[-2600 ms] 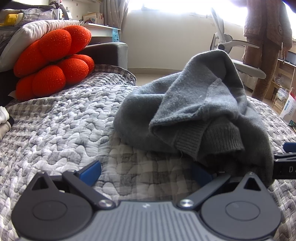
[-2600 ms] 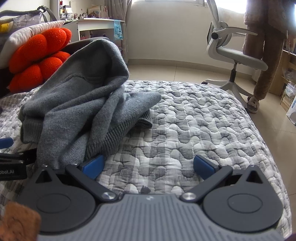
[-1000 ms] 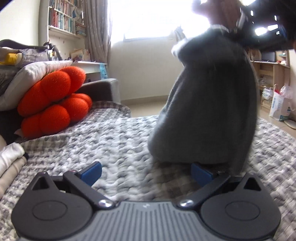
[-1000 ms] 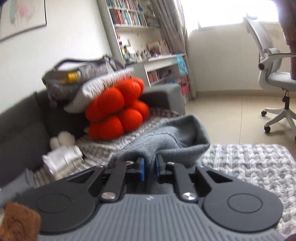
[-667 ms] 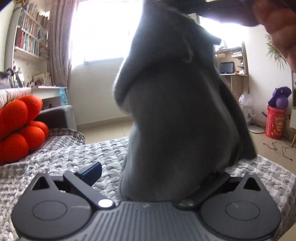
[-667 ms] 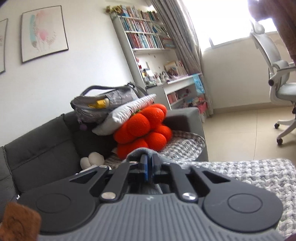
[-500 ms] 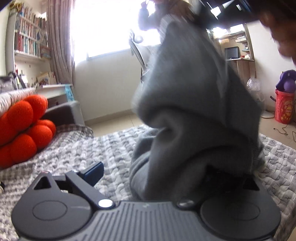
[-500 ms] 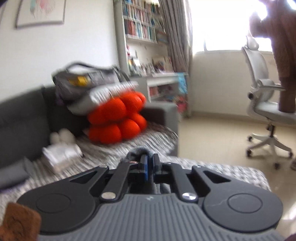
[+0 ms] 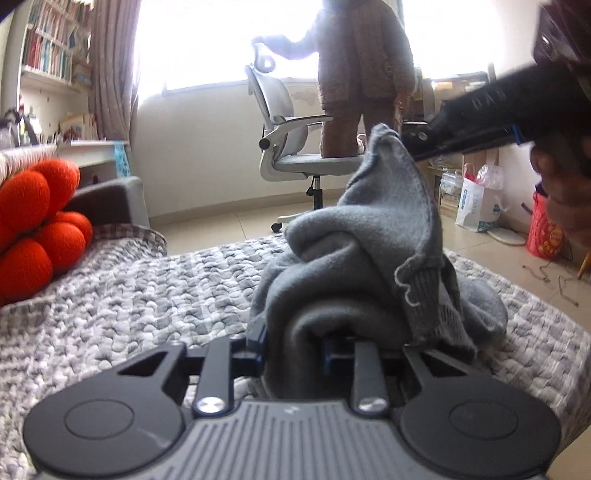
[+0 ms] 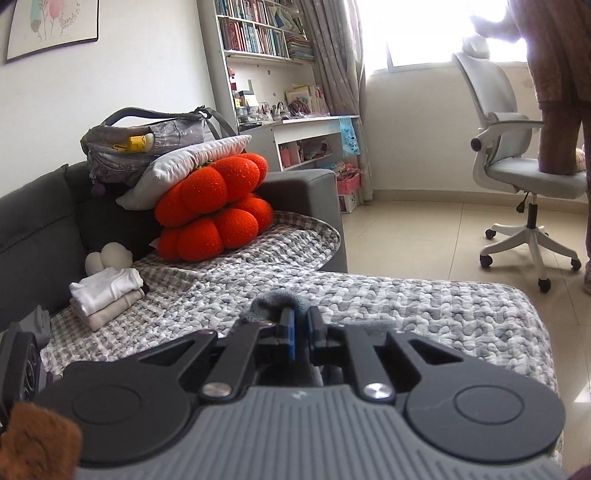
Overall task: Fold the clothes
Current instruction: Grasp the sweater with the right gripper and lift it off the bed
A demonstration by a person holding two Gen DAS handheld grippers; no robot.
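Left hand-held gripper (image 9: 293, 349): jaws closing, a thick fold of the grey sweater (image 9: 369, 258) bunched between the blue pads, fabric filling the gap and spilling over the right finger. Right hand-held gripper (image 10: 301, 330): jaws pressed nearly together, pinching a thin edge of the same sweater (image 10: 275, 304); only a small grey hump shows past the tips in the right wrist view.

In the left wrist view the right hand-held gripper (image 9: 476, 125) comes in from the upper right, gripping the sweater's top point, with a hand (image 9: 565, 192) behind it. The sweater hangs as a cone: peak up at that gripper, long axis roughly upright and leaning slightly right, lower bulk heaped on the quilted bed cover (image 9: 129, 295) near its front right edge. A ribbed cuff or hem dangles on the right side, with a loose thread.

Further out: orange flower cushion (image 10: 214, 210) at the far left end of the cover, against a dark grey sofa (image 10: 33, 229), with a white pillow (image 10: 184, 166) and a grey bag (image 10: 147, 140) stacked on top. Folded white and beige clothes (image 10: 107, 291) sit at the cover's left edge. White office chair (image 9: 291, 147) on the tiled floor by the window, a person in brown (image 9: 365, 74) kneeling on it. Bookshelves (image 10: 258, 33) behind.
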